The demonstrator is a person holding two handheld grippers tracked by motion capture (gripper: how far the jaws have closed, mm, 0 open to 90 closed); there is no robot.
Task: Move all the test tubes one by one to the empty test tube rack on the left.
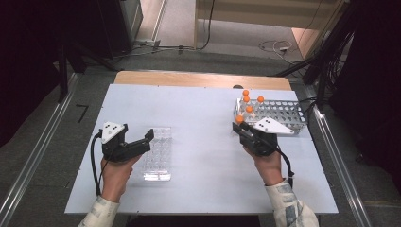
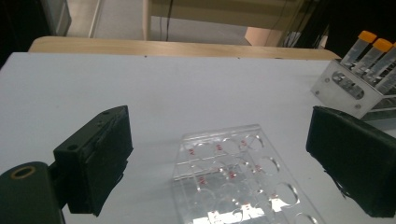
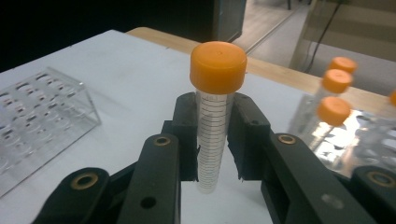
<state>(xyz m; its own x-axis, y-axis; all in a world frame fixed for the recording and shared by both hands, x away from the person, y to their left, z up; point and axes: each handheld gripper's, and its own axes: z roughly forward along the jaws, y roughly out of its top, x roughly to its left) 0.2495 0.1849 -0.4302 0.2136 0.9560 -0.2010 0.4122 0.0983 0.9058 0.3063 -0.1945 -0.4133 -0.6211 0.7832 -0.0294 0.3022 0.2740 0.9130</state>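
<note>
**Midway: one tube lifted from the metal rack, clear rack not yet loaded**

Evidently the work in hand is moving capped tubes from the metal rack (image 1: 283, 113) at the bench's right to the clear plastic rack (image 1: 158, 153) lying left of centre on the white bench (image 1: 203, 189). The right gripper (image 1: 242, 126) is clamped on one orange-capped tube (image 3: 215, 116); in the right gripper view its two jaws press on the tube's graduated wall below the cap, the tube stands upright, and its tip hangs clear of the bench. In the high view this tube sits just in front of the metal rack's left end, so it reads as lifted out but barely carried across. Four more orange-capped tubes (image 1: 246, 99) stand in that rack's left end.

The left gripper (image 1: 147, 138) is held with its jaws wide apart and nothing between them, poised above the near-left edge of the clear rack; in the left gripper view the rack's round wells (image 2: 275, 165) all look unfilled.

Judged from this, one transfer is begun and none completed: the held tube has yet to cross the bench and be seated, and the four others remain.
</note>
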